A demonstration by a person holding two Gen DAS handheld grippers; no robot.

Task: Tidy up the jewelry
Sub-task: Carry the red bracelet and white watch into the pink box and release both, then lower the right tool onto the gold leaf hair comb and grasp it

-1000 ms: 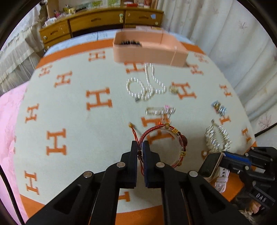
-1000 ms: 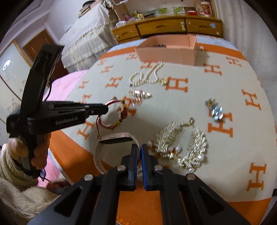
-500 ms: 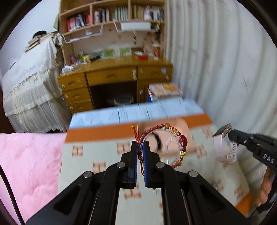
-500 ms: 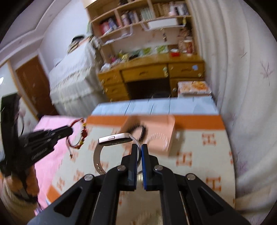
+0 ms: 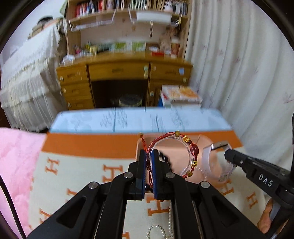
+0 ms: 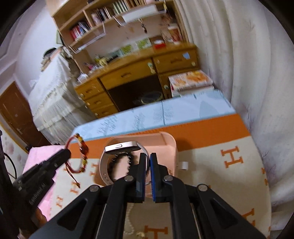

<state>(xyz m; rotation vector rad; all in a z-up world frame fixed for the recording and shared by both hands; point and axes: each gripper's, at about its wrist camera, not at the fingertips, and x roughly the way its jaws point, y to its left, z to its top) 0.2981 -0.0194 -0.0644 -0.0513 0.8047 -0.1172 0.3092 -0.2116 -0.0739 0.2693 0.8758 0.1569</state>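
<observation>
The left gripper (image 5: 148, 153) is clamped on a red beaded bracelet (image 5: 185, 145), held above the near-left edge of a pink tray (image 6: 170, 143). The right gripper (image 6: 146, 156) pinches a pale pink watch (image 6: 121, 147) over the tray, on an orange-and-cream blanket (image 6: 229, 161).

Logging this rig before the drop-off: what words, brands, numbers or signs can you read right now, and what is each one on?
"DAS": white letters on the side of the right gripper, seen from the left wrist.
"H": orange letters repeated across the cream blanket.
Raised lettering on the side of the left gripper: too blurred to read.
Book spines on the shelves: too small and blurred.
</observation>
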